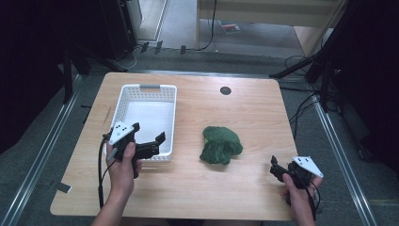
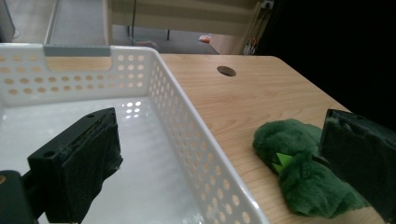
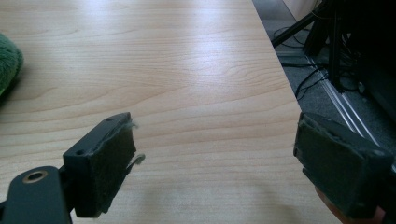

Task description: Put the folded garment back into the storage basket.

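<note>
While both hand-held grippers gape wide, the left [image 1: 150, 136] straddles the basket's [image 1: 126, 92] near corner.

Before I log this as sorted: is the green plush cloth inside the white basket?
No, the green plush cloth lies on the wooden table, to the right of the white basket and apart from it.

A white basket [image 1: 126, 96] is set on the left half of the wooden table [image 1: 254, 101]. A green cloth [image 1: 220, 145] is bunched mid-table, apart from the basket. The left gripper [image 1: 149, 137] is held open over the basket's near rim. The right gripper [image 1: 275, 168] is held near the table's front right corner, well apart from the cloth.
</note>
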Demonstrator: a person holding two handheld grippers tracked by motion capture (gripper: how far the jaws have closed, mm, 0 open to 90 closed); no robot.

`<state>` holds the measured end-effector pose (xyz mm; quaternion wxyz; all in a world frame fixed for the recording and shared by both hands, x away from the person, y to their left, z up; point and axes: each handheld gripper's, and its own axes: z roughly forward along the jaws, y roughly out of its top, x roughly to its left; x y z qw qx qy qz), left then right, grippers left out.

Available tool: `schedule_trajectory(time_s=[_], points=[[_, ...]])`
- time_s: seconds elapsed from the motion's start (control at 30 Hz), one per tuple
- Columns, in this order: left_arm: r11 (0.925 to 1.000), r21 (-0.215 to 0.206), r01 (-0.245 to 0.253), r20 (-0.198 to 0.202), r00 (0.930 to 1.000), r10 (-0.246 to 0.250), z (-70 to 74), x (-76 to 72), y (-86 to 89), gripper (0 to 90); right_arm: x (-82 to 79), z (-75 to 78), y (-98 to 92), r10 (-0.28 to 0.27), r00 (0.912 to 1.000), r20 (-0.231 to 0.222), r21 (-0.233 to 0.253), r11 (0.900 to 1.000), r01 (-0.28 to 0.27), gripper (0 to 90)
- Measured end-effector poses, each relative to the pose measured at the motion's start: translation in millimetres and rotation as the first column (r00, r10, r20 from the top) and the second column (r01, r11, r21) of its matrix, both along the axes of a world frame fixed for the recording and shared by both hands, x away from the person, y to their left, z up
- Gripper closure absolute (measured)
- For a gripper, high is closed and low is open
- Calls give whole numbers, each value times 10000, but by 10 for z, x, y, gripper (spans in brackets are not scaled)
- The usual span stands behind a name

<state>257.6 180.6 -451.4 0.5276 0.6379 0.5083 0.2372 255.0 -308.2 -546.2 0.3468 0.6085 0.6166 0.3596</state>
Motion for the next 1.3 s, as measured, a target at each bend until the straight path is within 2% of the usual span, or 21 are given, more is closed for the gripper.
schedule_trajectory(time_s=[0.43, 0.67, 1.3], points=[[9982, 24, 602, -202, 9980, -601, -3, 119, -382, 0, -1, 0, 0, 20, 10000, 3, 8, 10000, -20, 126], [9965, -128, 832, -301, 9960, -836, -14, 174, -559, 0, 0, 0, -1, 27, 10000, -16, 4, 10000, -27, 126], [9863, 181, 1641, -902, 9827, -1618, -176, 268, -1191, 0, 2, 0, -3, 42, 10000, -37, 21, 10000, -42, 126]])
